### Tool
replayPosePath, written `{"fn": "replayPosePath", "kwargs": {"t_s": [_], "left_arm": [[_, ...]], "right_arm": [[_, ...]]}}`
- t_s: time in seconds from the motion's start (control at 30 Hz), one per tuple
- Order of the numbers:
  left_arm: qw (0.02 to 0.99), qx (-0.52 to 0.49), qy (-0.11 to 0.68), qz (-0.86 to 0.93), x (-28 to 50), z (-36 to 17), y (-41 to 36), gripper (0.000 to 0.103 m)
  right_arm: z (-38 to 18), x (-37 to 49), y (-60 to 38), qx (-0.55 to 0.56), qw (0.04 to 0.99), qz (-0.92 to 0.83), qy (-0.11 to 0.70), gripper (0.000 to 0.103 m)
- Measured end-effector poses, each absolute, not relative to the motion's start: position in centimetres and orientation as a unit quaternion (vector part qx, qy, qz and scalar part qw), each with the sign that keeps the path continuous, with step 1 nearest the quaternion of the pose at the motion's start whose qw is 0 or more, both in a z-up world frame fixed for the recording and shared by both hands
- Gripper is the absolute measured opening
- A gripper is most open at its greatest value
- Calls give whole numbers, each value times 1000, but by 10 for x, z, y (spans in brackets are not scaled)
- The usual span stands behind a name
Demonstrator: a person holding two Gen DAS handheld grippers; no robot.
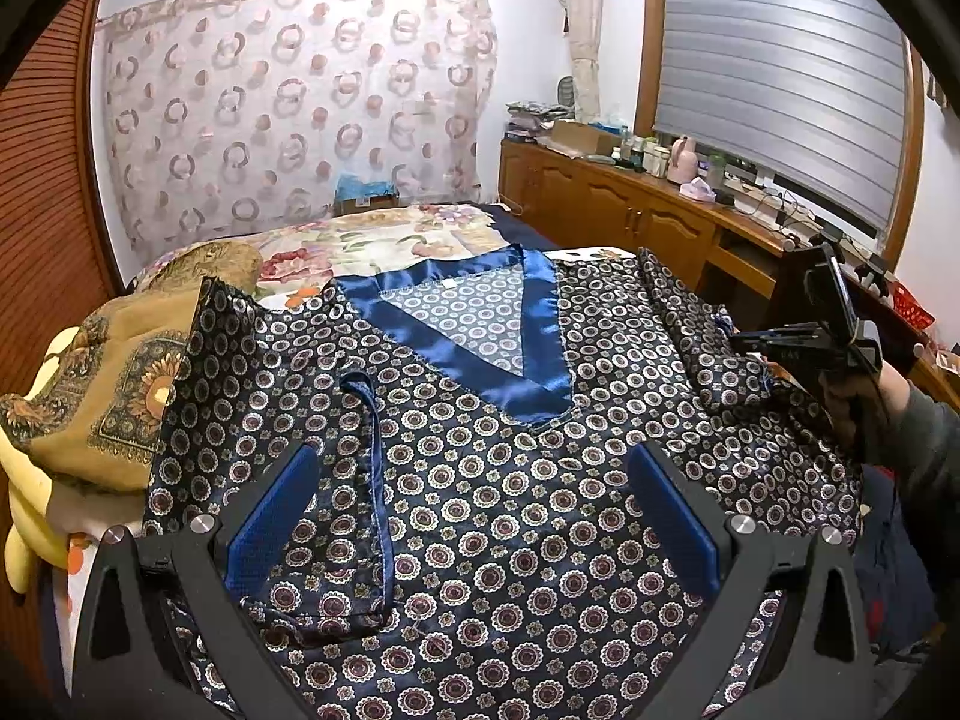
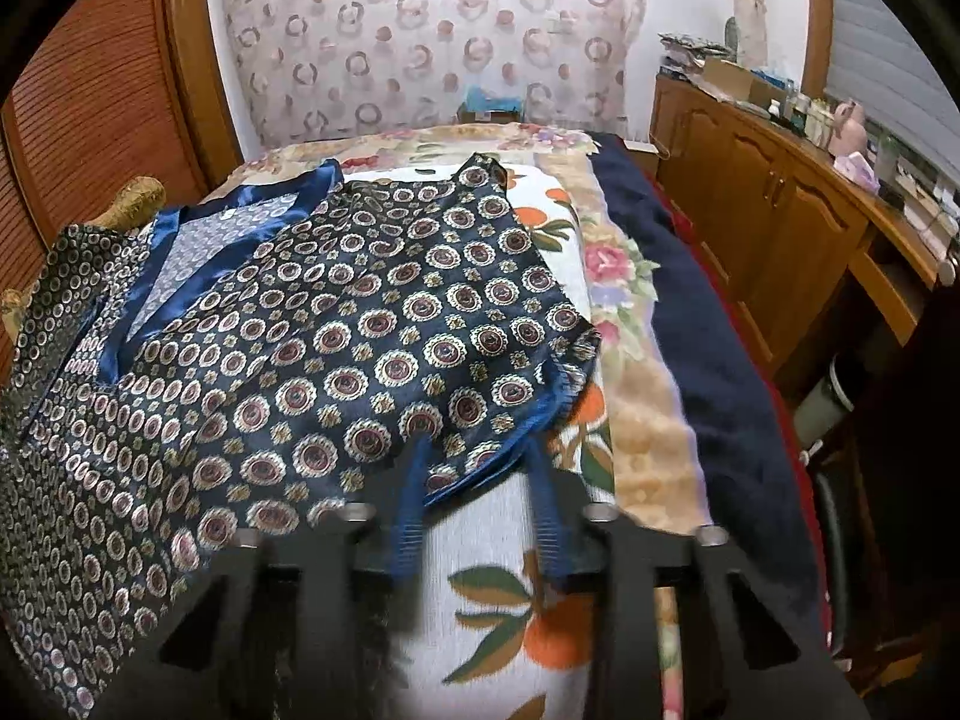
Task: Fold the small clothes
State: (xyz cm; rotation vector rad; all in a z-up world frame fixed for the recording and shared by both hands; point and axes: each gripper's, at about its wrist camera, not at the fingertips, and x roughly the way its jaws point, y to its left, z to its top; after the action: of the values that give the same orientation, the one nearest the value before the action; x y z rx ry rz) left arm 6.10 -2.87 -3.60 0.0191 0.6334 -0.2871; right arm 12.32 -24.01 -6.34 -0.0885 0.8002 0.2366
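Satin pajama top (image 1: 480, 480), navy with a medallion print and a blue V-neck band (image 1: 528, 336), lies spread on the floral bedspread (image 2: 498, 588). Left gripper (image 1: 474, 516) hovers over its chest, fingers (image 1: 270, 522) spread wide and holding nothing. Right gripper (image 2: 480, 480) has its fingers clenched on the blue-edged sleeve hem (image 2: 480, 468), with the sleeve spread ahead of the fingertips.

navy medallion-print top (image 1: 510, 510) | spread flat, left sleeve seemingly folded inward
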Motion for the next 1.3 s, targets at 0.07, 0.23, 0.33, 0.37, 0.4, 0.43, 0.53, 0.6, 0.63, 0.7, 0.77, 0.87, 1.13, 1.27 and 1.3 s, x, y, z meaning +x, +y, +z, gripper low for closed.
{"fn": "replayPosePath", "kwargs": {"t_s": [0.07, 0.23, 0.33, 0.37, 0.4, 0.43, 0.53, 0.6, 0.63, 0.7, 0.77, 0.87, 1.13, 1.27, 1.3], "left_arm": [[940, 6, 311, -139, 61, -37, -26, 103], [942, -7, 309, -132, 60, -37, -16, 103], [943, -10, 308, -129, 59, -38, -14, 103], [943, -10, 308, -128, 59, -38, -13, 103], [943, -9, 308, -126, 59, -38, -12, 103], [943, -9, 308, -125, 59, -38, -11, 103], [944, -13, 307, -123, 58, -39, -8, 103], [944, -14, 307, -121, 58, -40, -5, 103], [944, -14, 308, -120, 58, -40, -4, 103], [944, -16, 308, -117, 57, -40, -2, 103], [945, -17, 307, -115, 56, -40, 1, 103], [946, -19, 305, -110, 55, -39, 7, 103], [948, -10, 305, -92, 67, -38, 21, 103], [948, -5, 310, -76, 86, -37, 36, 103], [948, -4, 311, -74, 90, -37, 41, 103]], "right_arm": [[-62, 126, -238, -47, 913, 123, 386, 4], [-37, 123, -224, -62, 924, 146, 348, 2], [-17, 118, -205, -78, 929, 163, 323, 2], [-13, 117, -199, -81, 929, 171, 317, 2], [-8, 116, -192, -84, 929, 179, 312, 2], [-3, 116, -184, -90, 930, 187, 304, 2], [7, 114, -163, -110, 928, 206, 289, 2], [10, 116, -153, -119, 926, 221, 282, 3], [11, 118, -147, -122, 925, 228, 280, 3], [12, 121, -139, -121, 923, 239, 276, 3], [13, 124, -137, -118, 922, 245, 276, 11], [14, 126, -143, -112, 926, 235, 274, 37], [-6, 132, -168, -112, 928, 200, 295, 59], [-21, 148, -172, -115, 925, 179, 316, 61], [-23, 155, -171, -115, 923, 173, 323, 61]]}}
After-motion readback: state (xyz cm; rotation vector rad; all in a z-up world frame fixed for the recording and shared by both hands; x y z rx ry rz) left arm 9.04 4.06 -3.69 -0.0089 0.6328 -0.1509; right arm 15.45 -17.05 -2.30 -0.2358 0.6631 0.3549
